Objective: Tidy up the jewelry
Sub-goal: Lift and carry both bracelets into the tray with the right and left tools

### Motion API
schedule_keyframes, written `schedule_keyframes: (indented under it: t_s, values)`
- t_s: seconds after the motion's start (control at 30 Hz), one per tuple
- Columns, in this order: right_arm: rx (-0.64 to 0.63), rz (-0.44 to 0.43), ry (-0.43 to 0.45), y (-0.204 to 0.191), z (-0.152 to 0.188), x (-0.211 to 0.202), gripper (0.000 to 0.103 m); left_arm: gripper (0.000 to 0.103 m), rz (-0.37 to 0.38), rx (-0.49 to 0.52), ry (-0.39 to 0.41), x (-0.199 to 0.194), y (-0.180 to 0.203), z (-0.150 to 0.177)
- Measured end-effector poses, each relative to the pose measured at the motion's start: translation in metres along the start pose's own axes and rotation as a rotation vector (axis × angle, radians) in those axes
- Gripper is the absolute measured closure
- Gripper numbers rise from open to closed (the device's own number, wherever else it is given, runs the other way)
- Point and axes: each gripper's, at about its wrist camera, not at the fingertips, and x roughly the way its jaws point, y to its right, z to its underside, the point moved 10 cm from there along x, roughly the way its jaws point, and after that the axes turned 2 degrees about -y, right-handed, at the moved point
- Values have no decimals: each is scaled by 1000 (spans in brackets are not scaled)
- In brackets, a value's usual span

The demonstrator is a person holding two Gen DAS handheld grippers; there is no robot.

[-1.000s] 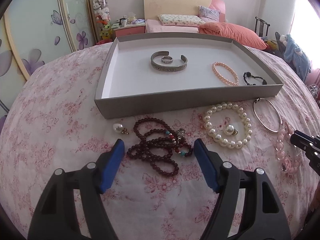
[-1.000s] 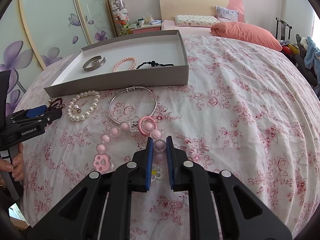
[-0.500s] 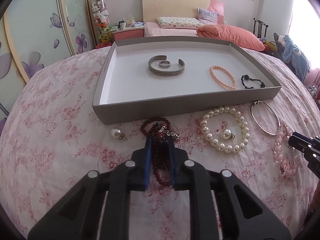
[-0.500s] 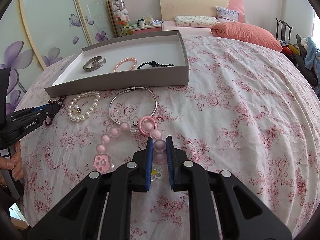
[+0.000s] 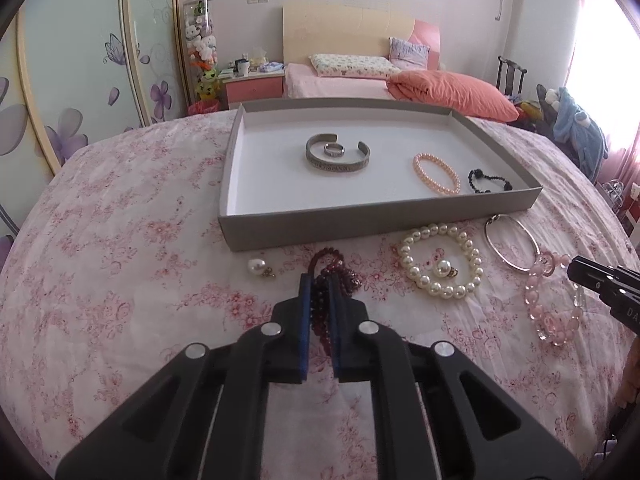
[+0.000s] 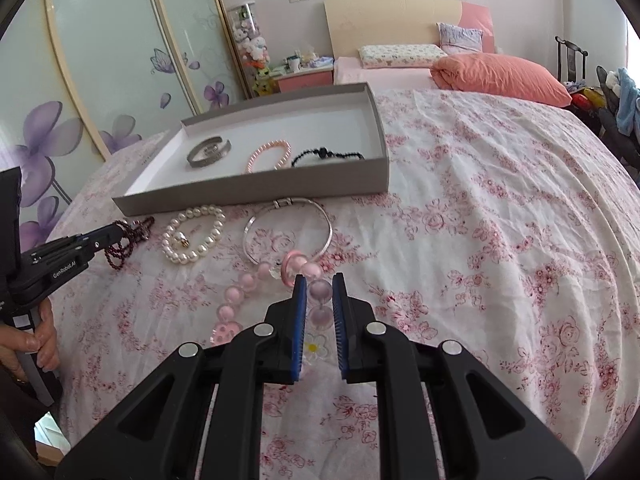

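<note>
A dark red bead necklace (image 5: 329, 266) is bunched between the blue pads of my left gripper (image 5: 320, 280), whose jaws are closing tight on it. In the right wrist view its loops (image 6: 128, 240) dangle from that gripper (image 6: 114, 234) just above the bedspread. My right gripper (image 6: 319, 280) is shut on a bead of the pink bead bracelet (image 6: 246, 280), which lies on the bed. The grey tray (image 5: 360, 224) ahead holds a silver cuff (image 5: 338, 167) with a ring (image 5: 334, 151) inside it, a pink pearl bracelet (image 5: 436, 172) and a black bead bracelet (image 5: 488, 180).
In front of the tray lie a loose pearl earring (image 5: 258, 267), a white pearl bracelet (image 5: 406, 260) with another pearl earring (image 5: 442, 268) inside, and a silver bangle (image 6: 282, 202). A person's hand (image 6: 40, 336) grips the left handle. Pillows lie beyond.
My left gripper went from wide open to shut on the red necklace, bunching it, then rose slightly toward the tray. The right gripper and pink bracelet stayed put.
</note>
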Motion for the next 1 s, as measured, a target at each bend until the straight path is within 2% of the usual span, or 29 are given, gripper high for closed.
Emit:
schedule_keyframes:
  t_s: [0.57, 1.0]
  values:
    - [-13, -116, 136, -27, -22, -25, 89, 94, 55, -27, 144, -48, -3, -18]
    - [-4, -162, 231, -38, -37, -43, 89, 94, 46, -38, 217, -72, -3, -26]
